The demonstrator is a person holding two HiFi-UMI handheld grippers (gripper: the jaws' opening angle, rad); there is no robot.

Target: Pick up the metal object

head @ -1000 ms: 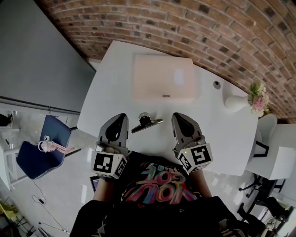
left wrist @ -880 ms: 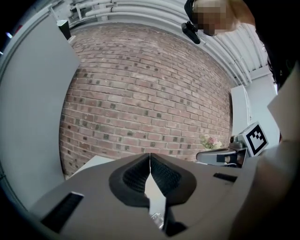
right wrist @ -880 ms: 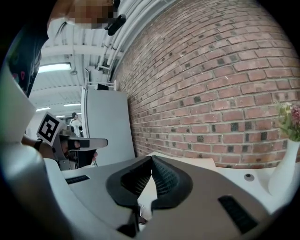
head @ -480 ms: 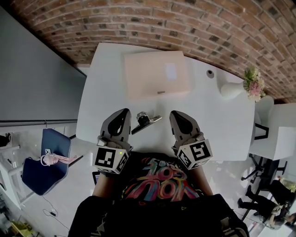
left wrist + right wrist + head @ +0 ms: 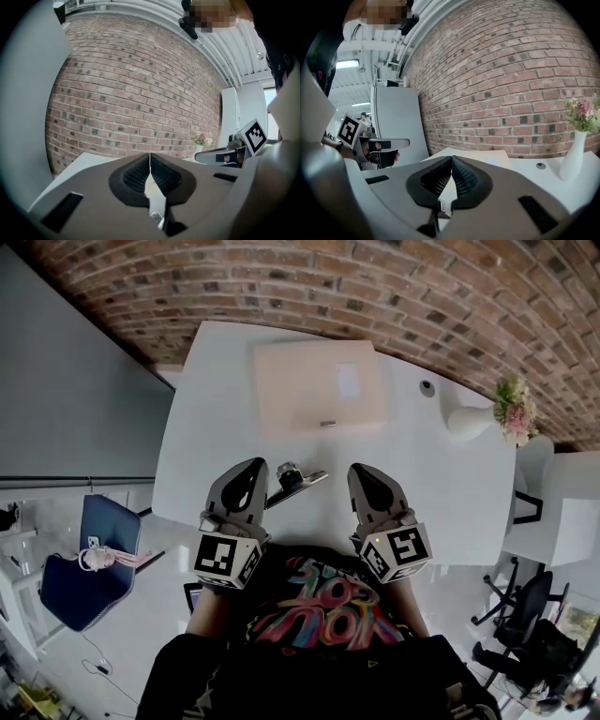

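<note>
The metal object [image 5: 296, 484], a dark binder clip with silver handles, lies on the white table [image 5: 216, 409] near its front edge. My left gripper [image 5: 247, 472] hovers just left of the clip and my right gripper [image 5: 365, 476] just right of it. Neither touches it. In the left gripper view the jaws [image 5: 150, 155] are shut with nothing between them, and a bit of the clip [image 5: 155, 217] shows below. The right gripper view shows its jaws [image 5: 451, 158] shut and empty too, with the clip [image 5: 440, 210] beneath them.
A flat pale pink box [image 5: 319, 390] lies at the table's far side by the brick wall [image 5: 375, 287]. A white vase with flowers [image 5: 478, 418] and a small round fitting [image 5: 427, 387] sit at the right. A blue chair [image 5: 89, 559] stands left on the floor.
The head view has shifted a little. Both grippers keep about the same places either side of the clip, still shut, and the clip has not moved.
</note>
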